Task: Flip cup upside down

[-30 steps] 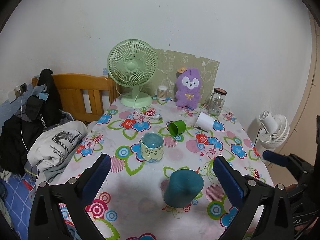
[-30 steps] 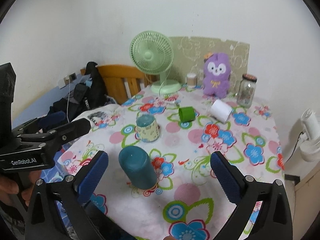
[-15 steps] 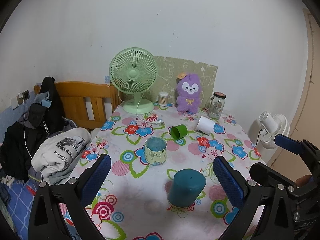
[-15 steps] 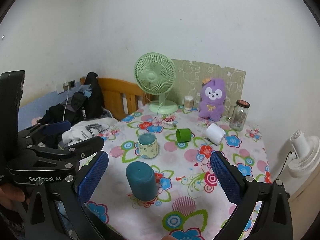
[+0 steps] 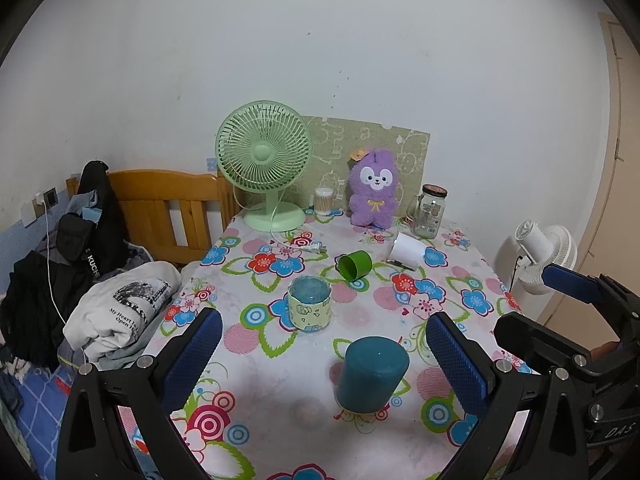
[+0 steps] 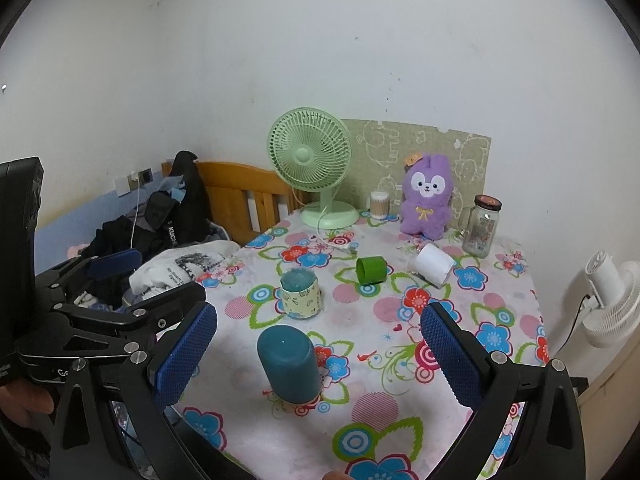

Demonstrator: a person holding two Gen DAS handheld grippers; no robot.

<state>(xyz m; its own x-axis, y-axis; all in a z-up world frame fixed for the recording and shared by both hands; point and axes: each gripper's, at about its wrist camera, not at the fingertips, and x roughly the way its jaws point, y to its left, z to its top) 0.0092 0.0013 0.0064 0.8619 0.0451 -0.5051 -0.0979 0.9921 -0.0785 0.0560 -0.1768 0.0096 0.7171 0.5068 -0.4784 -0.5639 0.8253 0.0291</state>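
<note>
While bottom-up on the floral tablecloth (image 5: 360, 320), teal cup (image 5: 372, 374), both claws (image 5: 324, 360) (image 6: 318, 354) spread wide, empty.

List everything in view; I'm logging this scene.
teal cup: 1, teal, upside down, front of table
mug: 1, pale green, mid-table
green cup: 1, on its side
white cup: 1, on its side
fan: 1, green, back
plush: 1, purple, back
jar: 1, clear, back right
white fan: 1, right of table
clothes: pile, left
left tongs: open
right tongs: open
</note>
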